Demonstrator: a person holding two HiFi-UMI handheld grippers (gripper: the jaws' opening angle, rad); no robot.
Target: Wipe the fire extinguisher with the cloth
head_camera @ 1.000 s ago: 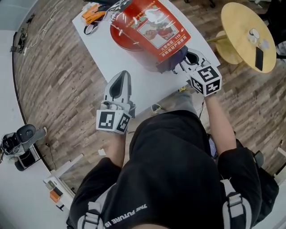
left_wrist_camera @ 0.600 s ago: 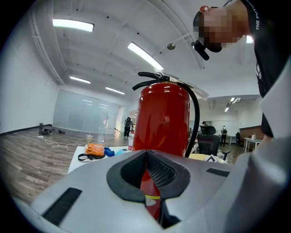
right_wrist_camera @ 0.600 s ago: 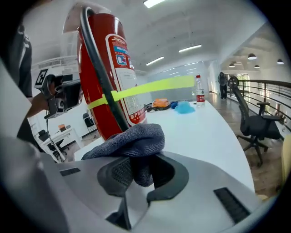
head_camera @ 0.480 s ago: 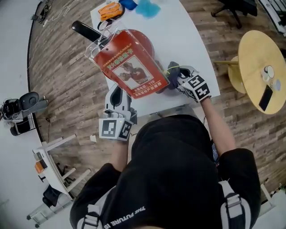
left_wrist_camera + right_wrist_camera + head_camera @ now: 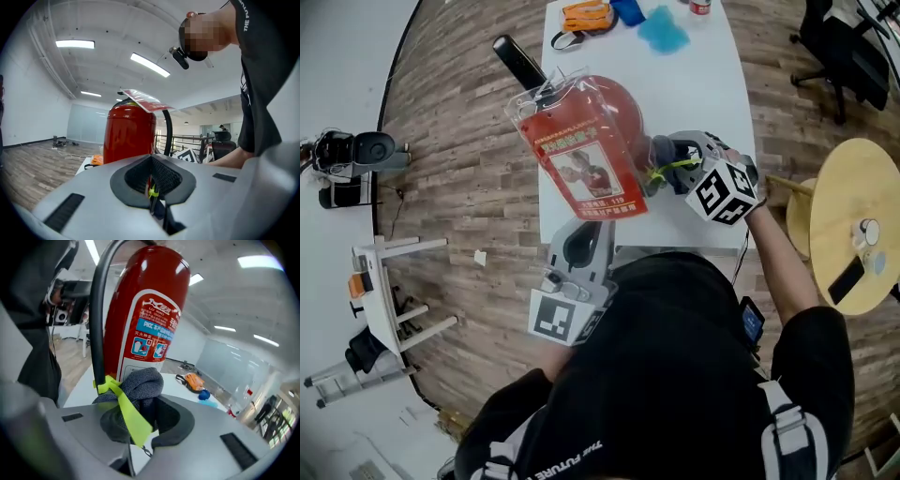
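Red steel at centre frame: fire extinguisher (image 5: 605, 105) upright on the white tabletop (image 5: 712, 75), close to its near edge. Black hose (image 5: 98, 310) running down one side of the cylinder. Red card in a clear plastic sleeve (image 5: 586, 169) hanging from the top and tilting out over the tabletop's edge.

Right claw (image 5: 667, 161) clamped on a bunched grey-blue cloth (image 5: 660, 150), held low against the extinguisher's body, just beside the hose (actual contact between cloth and cylinder hard to confirm from any view). In the right gripper view, the wad fills the gap between the jaws, with a yellow-green strap (image 5: 124, 411) draped across it.

Left claw (image 5: 584, 242) closed, jaws together and gripping nothing but a sliver of yellow-green tie at the seam. Sits at the tabletop's near edge, pointing toward the extinguisher and apart from it.

At the tabletop's far end, well away from both claws: an orange item (image 5: 586, 14) and a bright blue piece of material (image 5: 664, 30). Off to the person's right, on the wood-plank floor (image 5: 459, 187), a round wooden side table (image 5: 853, 216).
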